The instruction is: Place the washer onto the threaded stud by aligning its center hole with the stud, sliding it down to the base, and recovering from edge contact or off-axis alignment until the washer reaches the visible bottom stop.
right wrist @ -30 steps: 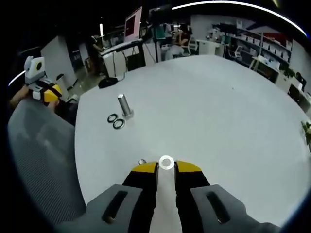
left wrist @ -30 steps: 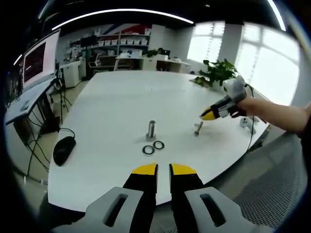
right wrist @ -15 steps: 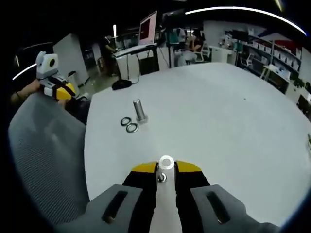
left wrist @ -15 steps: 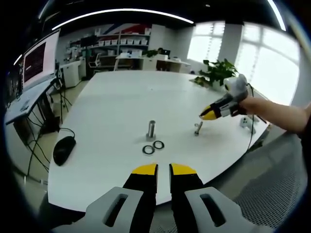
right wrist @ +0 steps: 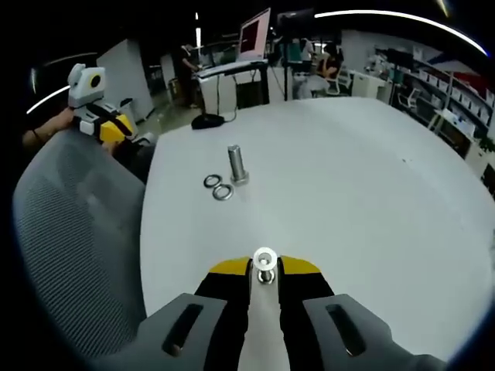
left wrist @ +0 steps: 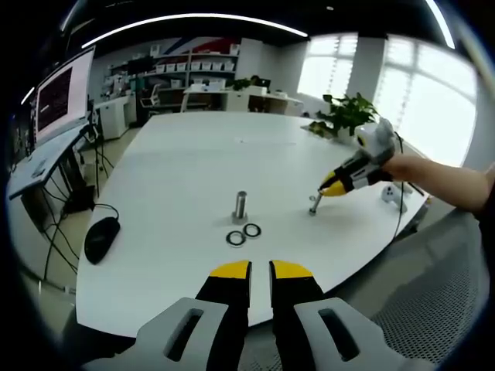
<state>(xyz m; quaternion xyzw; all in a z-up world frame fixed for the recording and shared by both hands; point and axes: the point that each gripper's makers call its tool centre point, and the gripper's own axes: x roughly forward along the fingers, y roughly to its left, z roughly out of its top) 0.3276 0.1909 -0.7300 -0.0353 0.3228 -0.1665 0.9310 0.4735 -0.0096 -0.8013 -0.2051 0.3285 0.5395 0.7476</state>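
Right gripper view: right gripper (right wrist: pixel 265 267) is pinching the washer (right wrist: pixel 265 258) at its yellow tips
Stud: small stud (right wrist: pixel 265 277) is sitting just under the washer
Advice: keeping the hole centred, lowering squarely
Left gripper (left wrist: pixel 261 270): jaws nearly together, gripping nothing

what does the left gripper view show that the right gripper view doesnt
Left gripper view alone: a potted plant by bright windows, and the right gripper from outside, over the small stud. Right gripper view alone: a washer at its jaw tips, above that stud. Both: the white table, the upright bolt with two rings, and a mouse.
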